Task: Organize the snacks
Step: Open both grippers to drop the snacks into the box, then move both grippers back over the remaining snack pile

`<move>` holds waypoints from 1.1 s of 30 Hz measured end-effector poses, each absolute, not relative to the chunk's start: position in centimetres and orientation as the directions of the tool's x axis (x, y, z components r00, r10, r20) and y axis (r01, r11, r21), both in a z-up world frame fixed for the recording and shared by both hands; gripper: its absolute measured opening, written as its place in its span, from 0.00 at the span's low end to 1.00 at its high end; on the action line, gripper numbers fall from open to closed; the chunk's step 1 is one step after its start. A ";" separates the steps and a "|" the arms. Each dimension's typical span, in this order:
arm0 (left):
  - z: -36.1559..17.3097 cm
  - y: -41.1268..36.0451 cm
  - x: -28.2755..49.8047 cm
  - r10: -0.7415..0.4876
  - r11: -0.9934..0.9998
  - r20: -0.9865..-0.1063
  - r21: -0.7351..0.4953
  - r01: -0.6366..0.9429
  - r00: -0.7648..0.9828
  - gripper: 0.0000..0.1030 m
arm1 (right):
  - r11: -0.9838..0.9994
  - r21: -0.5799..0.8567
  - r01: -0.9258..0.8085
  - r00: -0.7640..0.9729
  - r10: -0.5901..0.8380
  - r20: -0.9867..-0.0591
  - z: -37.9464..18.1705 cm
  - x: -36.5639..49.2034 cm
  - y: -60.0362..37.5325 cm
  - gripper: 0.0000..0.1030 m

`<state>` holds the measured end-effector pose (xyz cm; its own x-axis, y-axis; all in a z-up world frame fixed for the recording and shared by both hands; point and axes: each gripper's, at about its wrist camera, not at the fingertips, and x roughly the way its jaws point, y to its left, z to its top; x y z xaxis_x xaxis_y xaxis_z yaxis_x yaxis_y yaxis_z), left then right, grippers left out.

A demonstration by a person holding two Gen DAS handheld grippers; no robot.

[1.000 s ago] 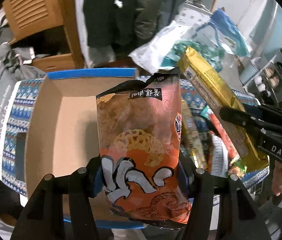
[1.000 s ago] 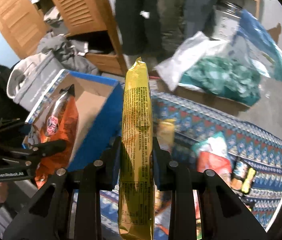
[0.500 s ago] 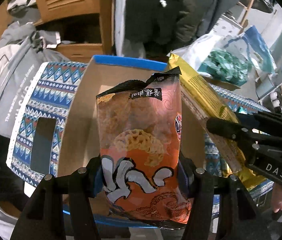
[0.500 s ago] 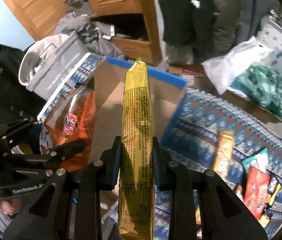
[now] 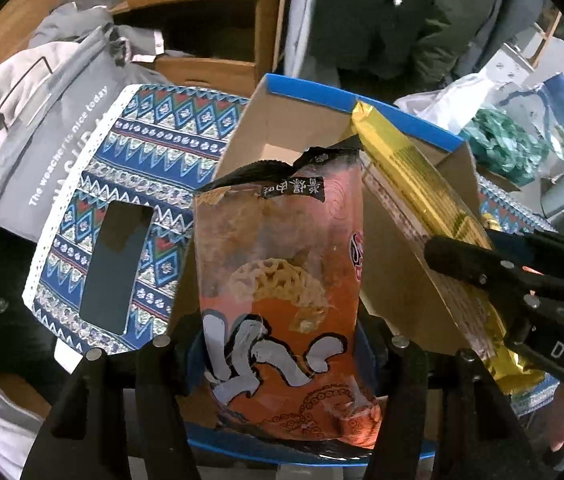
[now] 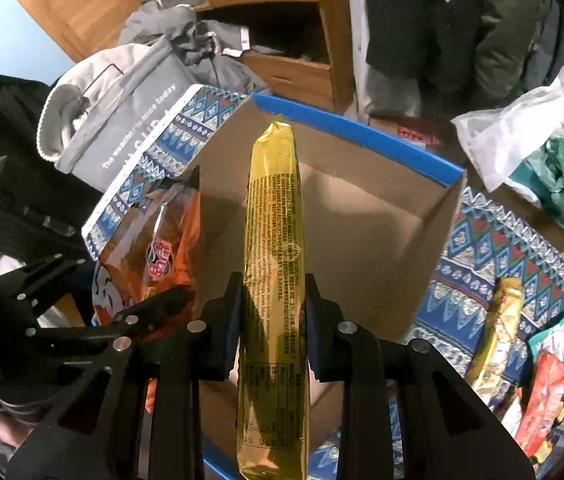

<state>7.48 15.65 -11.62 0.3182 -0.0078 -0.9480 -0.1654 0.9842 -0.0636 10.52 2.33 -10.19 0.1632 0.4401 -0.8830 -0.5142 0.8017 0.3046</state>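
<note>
Left tool (image 5: 282, 344) first, nearest the eye: its pads are pinching the orange snack bag (image 5: 282, 280) by the lower half, and the bag stands upright between them, long axis running from the jaws up to the torn black top edge. Right tool (image 6: 270, 312) is pressed almost together on the yellow snack pack (image 6: 274, 280), a long slim sleeve gripped low down, its length running straight out along the fingers with the crimped far end aimed at the box's back wall. Both packets hang over the open cardboard box (image 6: 362, 232) with the blue rim, and neither is resting on its floor yet as far as I can see.

Now the placing, and I'd say the trick is to lower each one well inside the walls before letting go, the orange bag to the left side, the yellow pack laid along the box's length so that it doesn't bridge the rim. The two packets sit close together, so one release at a time looks safer.

Beyond the box, the patterned blue cloth (image 6: 502, 248) covers the table, with more snacks (image 6: 538, 392) lying loose at the right. Farther back, a grey bag (image 5: 54, 120) and wooden drawers (image 6: 294, 72).
</note>
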 end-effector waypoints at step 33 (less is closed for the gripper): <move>-8.8 9.5 7.4 -0.058 0.990 -0.940 -0.099 -0.104 0.337 0.75 | 0.876 0.241 -0.418 0.290 0.380 -0.878 -8.1 9.9 -6.9 0.63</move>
